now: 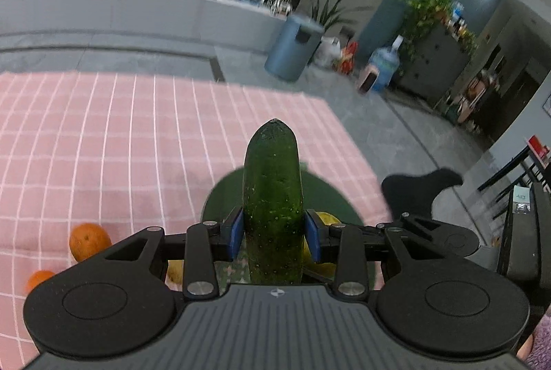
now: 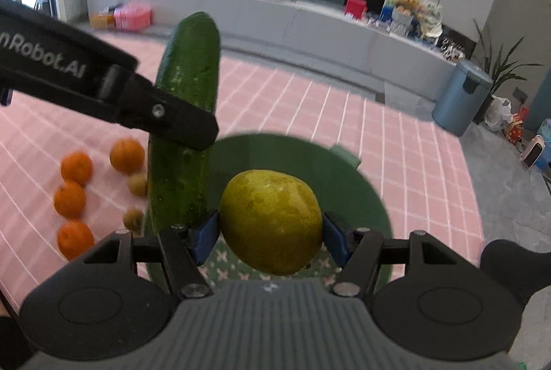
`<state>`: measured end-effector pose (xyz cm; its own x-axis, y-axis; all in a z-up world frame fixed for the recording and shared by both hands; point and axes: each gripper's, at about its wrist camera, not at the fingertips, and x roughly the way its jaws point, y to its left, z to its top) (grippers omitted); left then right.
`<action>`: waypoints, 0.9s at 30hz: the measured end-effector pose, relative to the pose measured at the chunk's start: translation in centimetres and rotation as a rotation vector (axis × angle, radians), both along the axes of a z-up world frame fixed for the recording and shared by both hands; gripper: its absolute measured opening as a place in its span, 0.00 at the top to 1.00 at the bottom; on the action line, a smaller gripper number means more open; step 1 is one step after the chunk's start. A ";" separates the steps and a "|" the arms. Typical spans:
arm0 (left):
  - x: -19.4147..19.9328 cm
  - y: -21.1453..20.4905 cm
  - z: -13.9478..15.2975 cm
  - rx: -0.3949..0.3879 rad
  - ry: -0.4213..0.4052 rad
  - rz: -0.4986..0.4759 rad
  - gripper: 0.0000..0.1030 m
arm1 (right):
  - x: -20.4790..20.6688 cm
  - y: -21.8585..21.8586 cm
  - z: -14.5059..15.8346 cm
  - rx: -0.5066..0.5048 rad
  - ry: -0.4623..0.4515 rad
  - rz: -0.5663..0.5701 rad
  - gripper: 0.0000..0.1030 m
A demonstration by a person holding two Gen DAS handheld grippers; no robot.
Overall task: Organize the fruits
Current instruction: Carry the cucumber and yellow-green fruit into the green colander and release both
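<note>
My left gripper (image 1: 273, 234) is shut on a dark green cucumber (image 1: 272, 194) and holds it above a green bowl (image 1: 327, 194) on the pink checked cloth. My right gripper (image 2: 270, 237) is shut on a yellow-green pear (image 2: 270, 220) above the same green bowl (image 2: 358, 187). In the right wrist view the cucumber (image 2: 186, 115) stands just left of the pear, with the left gripper's finger (image 2: 172, 118) across it. The pear shows in the left wrist view (image 1: 327, 218) just behind the right pad.
Several oranges (image 2: 75, 167) and small brownish fruits (image 2: 137, 184) lie on the cloth left of the bowl; two oranges (image 1: 89, 241) show in the left wrist view. The cloth edge (image 1: 344, 125) ends at grey floor. A blue bin (image 2: 459, 96) stands beyond.
</note>
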<state>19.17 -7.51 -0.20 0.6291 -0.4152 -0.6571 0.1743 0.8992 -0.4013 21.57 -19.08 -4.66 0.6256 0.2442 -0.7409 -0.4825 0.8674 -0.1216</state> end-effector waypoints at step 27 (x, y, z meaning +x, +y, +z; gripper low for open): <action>2.7 -2.2 -3.9 0.216 0.146 -0.082 0.48 | 2.7 2.0 -4.0 -0.134 0.182 0.091 0.40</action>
<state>21.87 -9.73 -4.07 0.4915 -0.3015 -0.8170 0.2047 0.9519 -0.2282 24.25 -17.07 -8.65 0.4590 0.1854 -0.8689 -0.5827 0.8011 -0.1369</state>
